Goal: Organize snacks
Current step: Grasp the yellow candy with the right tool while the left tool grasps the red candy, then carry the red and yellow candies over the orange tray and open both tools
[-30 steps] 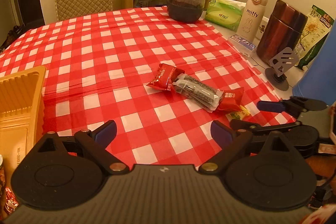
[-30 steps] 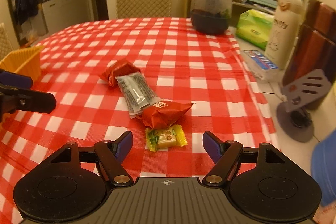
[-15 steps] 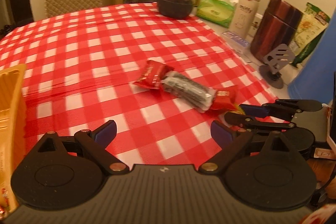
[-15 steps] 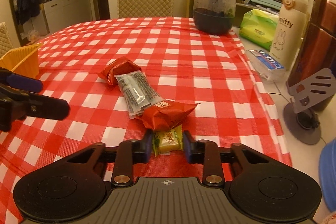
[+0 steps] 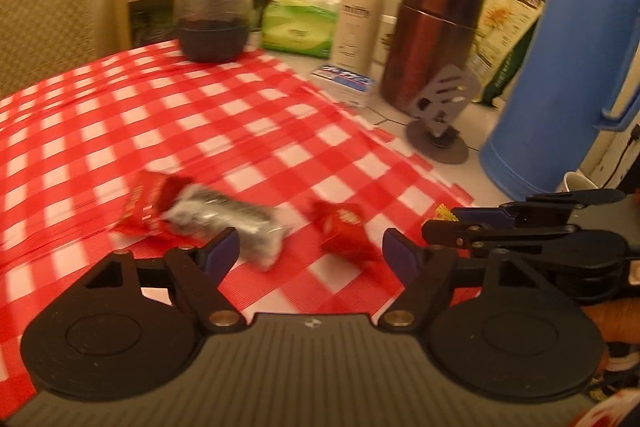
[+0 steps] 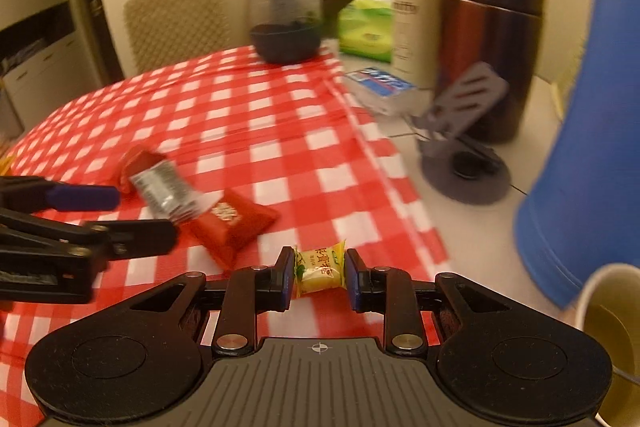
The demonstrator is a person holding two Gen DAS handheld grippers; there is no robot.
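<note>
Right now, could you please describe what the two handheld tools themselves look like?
Both match: the left tool and right tool have a dark grey ribbed body with a small crosshair mark, two black round discs with triangular cut-outs, black linkage arms on brass-coloured pivot pins, and blue finger pads. No cables or sleeves are clearly visible.

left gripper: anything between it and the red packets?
Nothing visible. The left gripper is open, and the silver packet and two red packets lie on the cloth just beyond its fingertips. The right gripper, shut on the yellow candy, sits off to the side.
</note>
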